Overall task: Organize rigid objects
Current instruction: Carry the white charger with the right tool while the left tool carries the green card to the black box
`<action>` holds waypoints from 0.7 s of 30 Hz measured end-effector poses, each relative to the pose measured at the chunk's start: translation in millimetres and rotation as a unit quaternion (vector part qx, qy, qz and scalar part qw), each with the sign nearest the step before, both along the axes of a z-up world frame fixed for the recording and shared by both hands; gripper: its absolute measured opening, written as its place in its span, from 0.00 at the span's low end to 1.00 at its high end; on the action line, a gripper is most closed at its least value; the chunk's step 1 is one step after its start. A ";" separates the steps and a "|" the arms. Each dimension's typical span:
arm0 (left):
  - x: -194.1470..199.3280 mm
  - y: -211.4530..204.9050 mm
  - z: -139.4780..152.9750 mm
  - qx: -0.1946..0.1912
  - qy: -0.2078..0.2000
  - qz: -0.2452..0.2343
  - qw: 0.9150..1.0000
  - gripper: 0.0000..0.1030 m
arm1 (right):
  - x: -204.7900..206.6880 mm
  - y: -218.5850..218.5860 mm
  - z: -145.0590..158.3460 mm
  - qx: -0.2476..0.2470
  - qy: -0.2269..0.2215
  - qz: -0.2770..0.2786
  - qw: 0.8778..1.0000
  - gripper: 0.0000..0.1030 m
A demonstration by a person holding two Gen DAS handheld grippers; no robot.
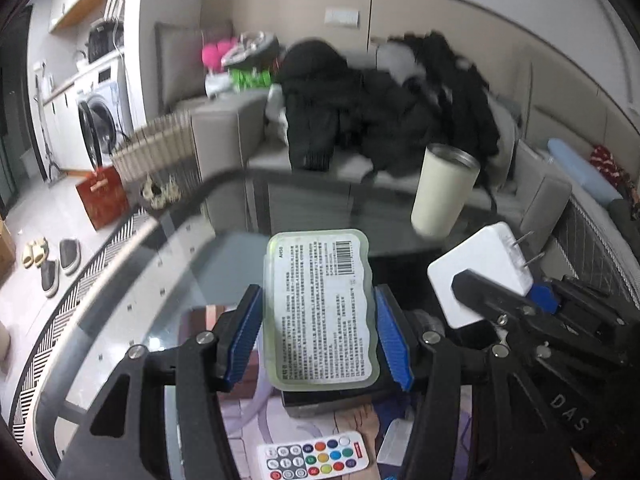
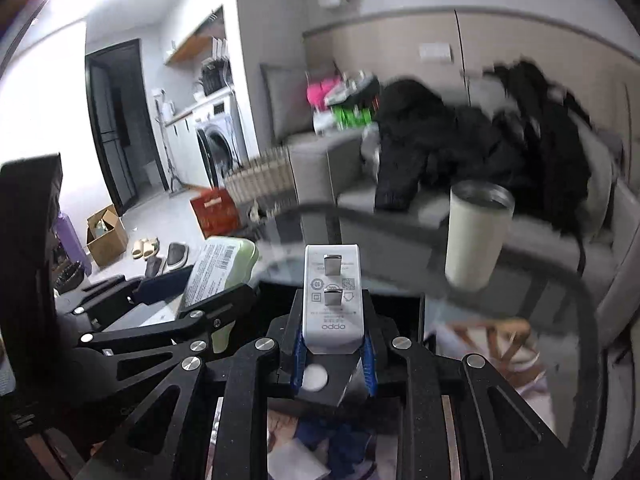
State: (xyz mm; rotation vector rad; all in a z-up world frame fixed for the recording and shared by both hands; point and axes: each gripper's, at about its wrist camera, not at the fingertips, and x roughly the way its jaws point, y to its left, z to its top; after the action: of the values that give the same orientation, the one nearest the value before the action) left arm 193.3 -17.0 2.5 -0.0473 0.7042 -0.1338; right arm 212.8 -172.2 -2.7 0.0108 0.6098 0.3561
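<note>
Clearly the left gripper (image 1: pixel 320 320) clamps a pale green labelled case (image 1: pixel 322 308) above the glass tabletop (image 1: pixel 120 300); beside it, the right gripper (image 2: pixel 333 344) pinches a white charger (image 2: pixel 332 296); a cream tumbler (image 1: pixel 444 192) stands beyond.

Tumbler (image 1: pixel 444 192) blocks right; glass tabletop (image 1: pixel 132 280) left free.
</note>
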 end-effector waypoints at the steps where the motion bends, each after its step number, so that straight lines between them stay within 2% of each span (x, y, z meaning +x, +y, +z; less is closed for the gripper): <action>1: 2.1 -2.3 -2.8 0.004 0.007 -0.001 1.000 0.54 | 3.5 -0.8 -5.9 0.001 0.017 -0.001 1.000 0.21; 5: 6.6 -12.9 -11.7 0.014 0.024 -0.008 1.000 0.53 | 16.0 -7.0 -27.2 0.015 0.074 -0.006 0.997 0.21; 8: 10.9 -13.2 -20.2 0.006 0.049 -0.012 0.999 0.53 | 20.3 -9.9 -36.0 0.018 0.094 -0.008 0.995 0.21; 11: 13.4 -15.7 -27.0 0.015 0.061 -0.013 0.998 0.53 | 25.7 -12.2 -43.7 0.019 0.117 -0.007 0.993 0.21; 19: 11.4 -19.1 -32.1 0.039 0.062 -0.009 0.997 0.55 | 23.5 -8.0 -48.6 -0.006 0.127 -0.003 0.992 0.21; 21: 11.1 -17.2 -33.9 0.042 0.066 -0.006 0.997 0.62 | 25.2 -9.3 -52.0 -0.003 0.139 -0.009 0.990 0.23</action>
State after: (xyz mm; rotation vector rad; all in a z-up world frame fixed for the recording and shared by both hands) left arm 204.4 -34.1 -31.5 0.0295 0.8410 -0.1129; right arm 237.9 -181.4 -54.7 0.0611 0.8863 0.3388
